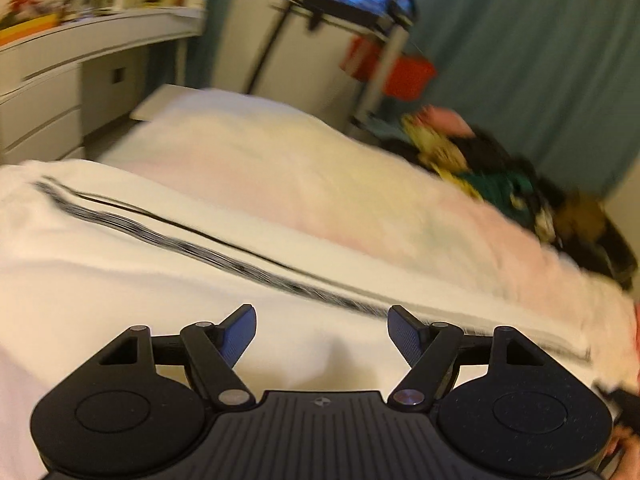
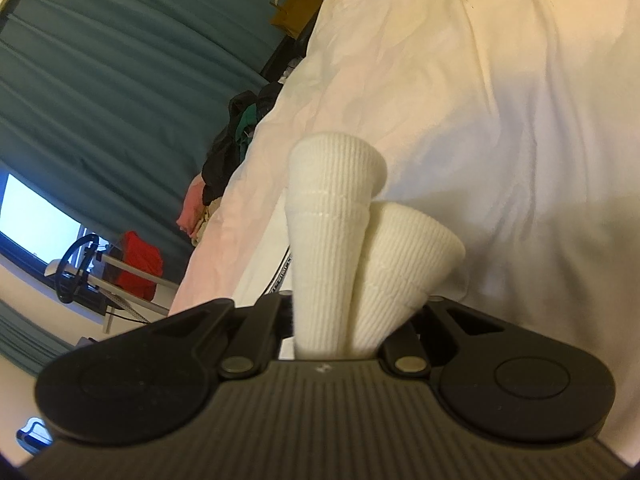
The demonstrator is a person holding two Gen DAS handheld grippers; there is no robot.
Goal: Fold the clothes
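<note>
Nearest to me, the right gripper (image 2: pixel 336 332) is pinching a pair of white ribbed knit socks (image 2: pixel 344 248), its black jaws pressed together on the lower ends so that the two cuffs are standing up and splaying apart just above the tool, one taller on the left, one leaning to the right. The left gripper (image 1: pixel 322 334) is hanging with its blue-padded fingers (image 1: pixel 240 334) spread wide and nothing between them, just over a white cloth with a thin black line and a speckled grey-black stripe (image 1: pixel 168 240) running across it. That cloth is lying flat on the pale cream, softly wrinkled bed cover (image 1: pixel 280 168), which is filling most of both views; the socks are being held above this same cover. Further off, at the far edge of the bed, a jumbled heap of dark, green, yellow and pink clothes (image 1: pixel 492 176) is sitting, blurred in the left view and seen again beside the bed edge in the right view. Beyond it a metal rack with a red cloth draped on it (image 1: pixel 404 72) is standing before long teal curtains (image 1: pixel 540 60), and a white desk with drawers (image 1: pixel 60 80) is carrying small clutter that is too blurred to make out.
</note>
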